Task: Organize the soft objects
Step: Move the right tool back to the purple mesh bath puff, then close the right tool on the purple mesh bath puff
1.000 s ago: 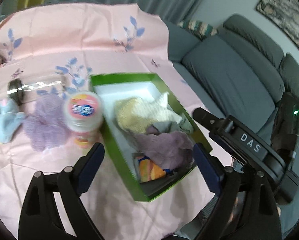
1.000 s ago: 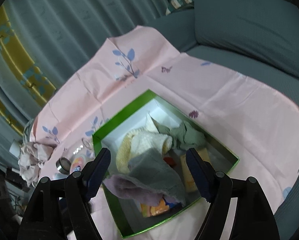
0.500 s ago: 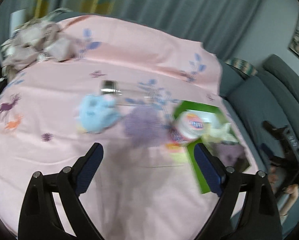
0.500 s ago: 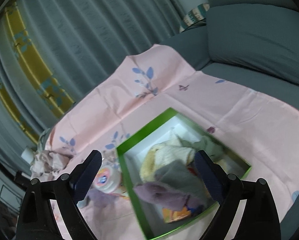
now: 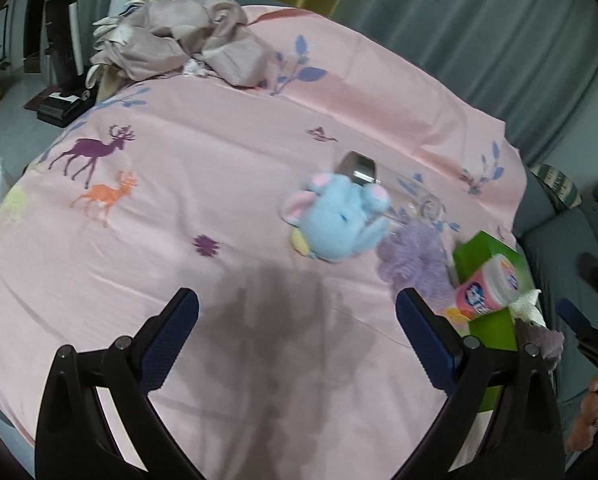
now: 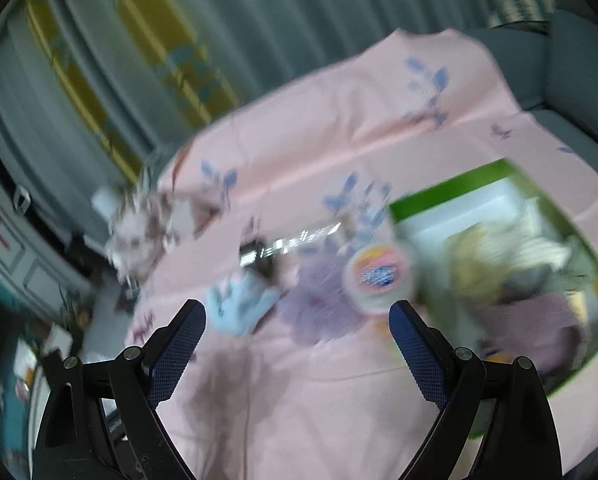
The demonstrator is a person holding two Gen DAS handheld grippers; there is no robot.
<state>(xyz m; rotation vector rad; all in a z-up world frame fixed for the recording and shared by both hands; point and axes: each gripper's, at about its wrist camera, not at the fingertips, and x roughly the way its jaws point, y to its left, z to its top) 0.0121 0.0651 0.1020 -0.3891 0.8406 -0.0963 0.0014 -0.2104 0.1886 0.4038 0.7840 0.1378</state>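
Left wrist view: the left claw (image 5: 297, 322) is spread wide and opening further, with nothing between its fingers, only bare pink cloth (image 5: 219, 152) and a shadow beneath. The cloth, printed with deer and blue leaves, covers the bench. Beyond the claw, right of centre, a blue plush toy (image 5: 335, 220) lies on the cloth. A clear jar with a metal lid (image 5: 361, 170) lies on its side just behind it. To the toy's right sits a purple bath puff (image 5: 413, 256), and right of that a pink tub with a white lid (image 5: 489, 290) leans at the wall of a green box (image 5: 479, 248). A white cloth and a purple cloth poke up at the box's near right edge. At the far left a heap of beige fabric (image 5: 179, 44) rests on the bench.

Right wrist view, badly blurred: the right claw (image 6: 297, 322) is also spread and empty, its fingers closing slightly. Past it the blue toy (image 6: 239, 304), puff (image 6: 319, 304) and tub (image 6: 379, 276) sit in a row from left to right, with the box (image 6: 451, 188) at the right holding yellow, grey and purple soft cloths.
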